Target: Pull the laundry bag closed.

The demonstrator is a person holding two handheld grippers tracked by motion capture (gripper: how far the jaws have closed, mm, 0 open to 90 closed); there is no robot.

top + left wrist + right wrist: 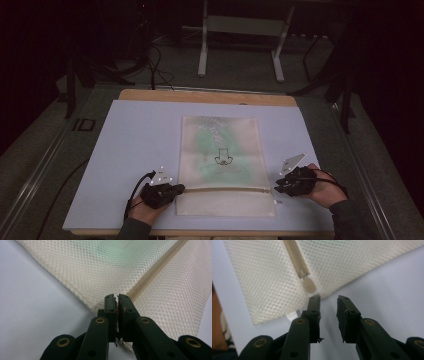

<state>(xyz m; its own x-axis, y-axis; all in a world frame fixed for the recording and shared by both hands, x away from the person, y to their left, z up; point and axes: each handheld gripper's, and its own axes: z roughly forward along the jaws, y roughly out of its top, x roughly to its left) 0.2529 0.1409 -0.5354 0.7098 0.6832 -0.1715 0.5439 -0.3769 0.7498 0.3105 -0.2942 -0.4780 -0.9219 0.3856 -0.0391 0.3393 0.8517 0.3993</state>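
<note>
A cream mesh zip bag lies flat on the pale mat, with something green showing through it and a small black drawing on its front. Its zipper runs across near the front edge. My left gripper sits at the zipper's left end. In the left gripper view the left gripper has its jaws a thin slit apart over the bag's edge, beside the zipper. My right gripper rests at the bag's right edge. It stands open, with the zipper's end just beyond one fingertip.
The mat lies on a wooden board whose far edge shows behind it. Past the table, a white metal stand and dark cables are on the grey floor. A small white tag sticks out from the bag's edge near my right gripper.
</note>
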